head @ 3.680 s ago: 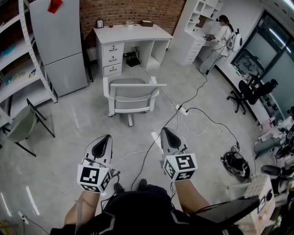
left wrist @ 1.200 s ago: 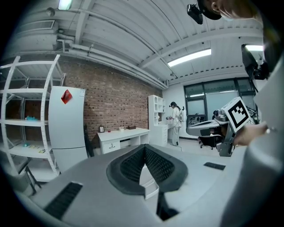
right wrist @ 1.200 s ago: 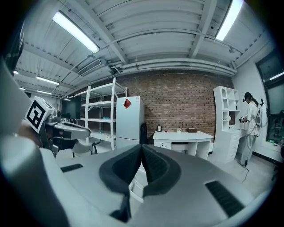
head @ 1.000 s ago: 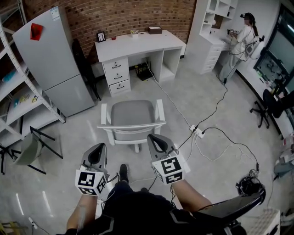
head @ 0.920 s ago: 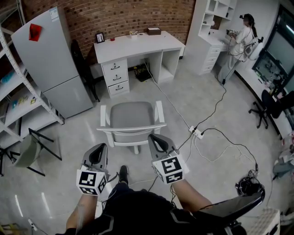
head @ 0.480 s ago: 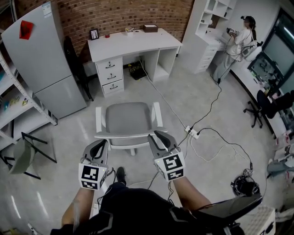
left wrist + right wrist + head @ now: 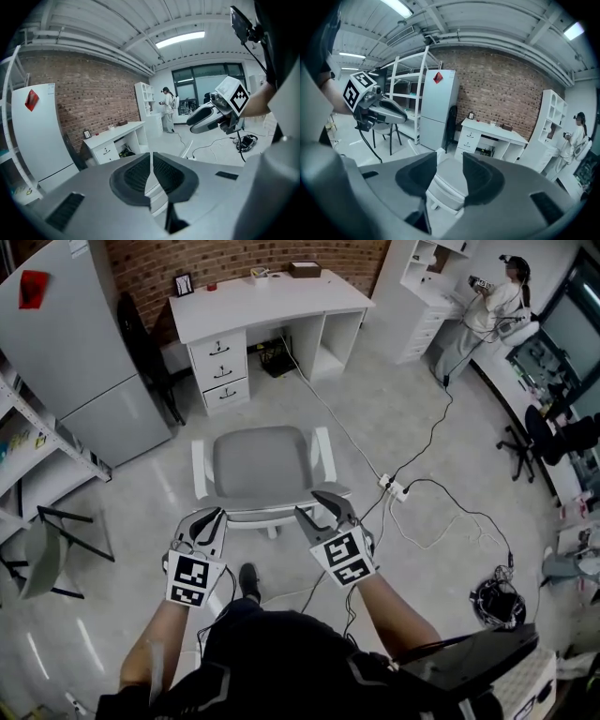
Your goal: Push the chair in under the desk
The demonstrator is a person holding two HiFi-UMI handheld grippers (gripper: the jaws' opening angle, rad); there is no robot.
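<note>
Grey-seated chair with white frame and armrests [image 7: 261,463] stands mid-frame on glossy floor, well apart from white surface with drawer stack [image 7: 267,306] at top of frame. Seat faces its knee gap.

Left gripper [image 7: 211,517]: fingers together, empty, near left end of white backrest top rail [image 7: 264,513].

Right gripper [image 7: 319,506]: fingers have just been opening, now apart, nothing pinched. Rail's right end just ahead.

My guess: frame stiff, weight moderate, plastic slick. Best hold is top rail at both ends. Push evenly or it swivels.

White power strip [image 7: 389,488] and its cables lie on floor right of chair. They may snag base.
</note>
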